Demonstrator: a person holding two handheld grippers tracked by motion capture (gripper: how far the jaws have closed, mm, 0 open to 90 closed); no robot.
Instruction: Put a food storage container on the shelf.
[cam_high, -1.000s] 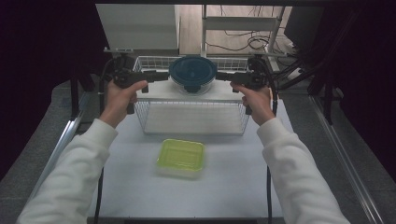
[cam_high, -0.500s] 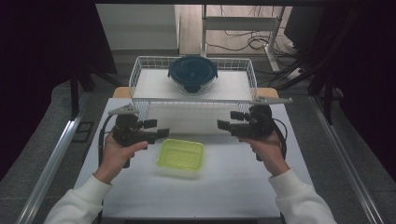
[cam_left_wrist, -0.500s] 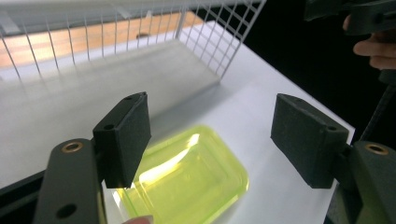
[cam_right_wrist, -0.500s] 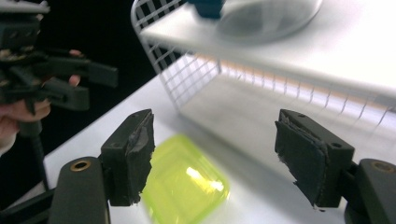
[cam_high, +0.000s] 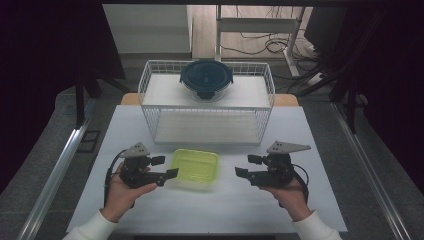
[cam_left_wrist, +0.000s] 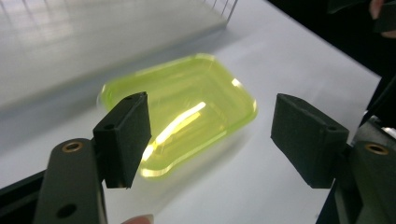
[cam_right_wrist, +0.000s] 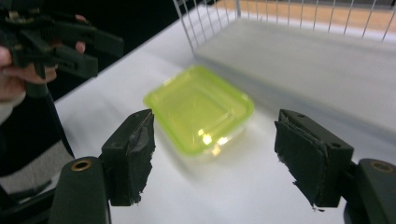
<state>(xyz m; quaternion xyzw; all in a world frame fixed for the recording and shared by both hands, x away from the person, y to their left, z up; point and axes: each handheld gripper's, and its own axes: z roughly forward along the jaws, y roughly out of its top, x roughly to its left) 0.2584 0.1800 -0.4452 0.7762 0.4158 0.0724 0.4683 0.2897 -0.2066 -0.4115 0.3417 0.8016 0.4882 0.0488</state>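
Here both tongs stand spread with nothing between their jaws. The left tongs (cam_high: 167, 167) sit in the person's left hand (cam_high: 125, 192) just beside the left edge of a lime-green lidded box (cam_high: 195, 167), the lower jaw tip almost at its rim; whether it touches cannot be told. In the left gripper view the same box (cam_left_wrist: 180, 109) lies ahead of the two black jaws, apart from both pads. The right tongs (cam_high: 246, 166) are held in the right hand (cam_high: 290, 196) near the box's right side, with a clear strip of white surface (cam_high: 225, 207) between them. The green lid is shut, and what is inside cannot be made out.

Farther back stands a white wire basket (cam_high: 150, 107) on the surface. In its rear part sits a round clear bowl with a dark blue lid (cam_high: 206, 77), closed; its contents are hidden.
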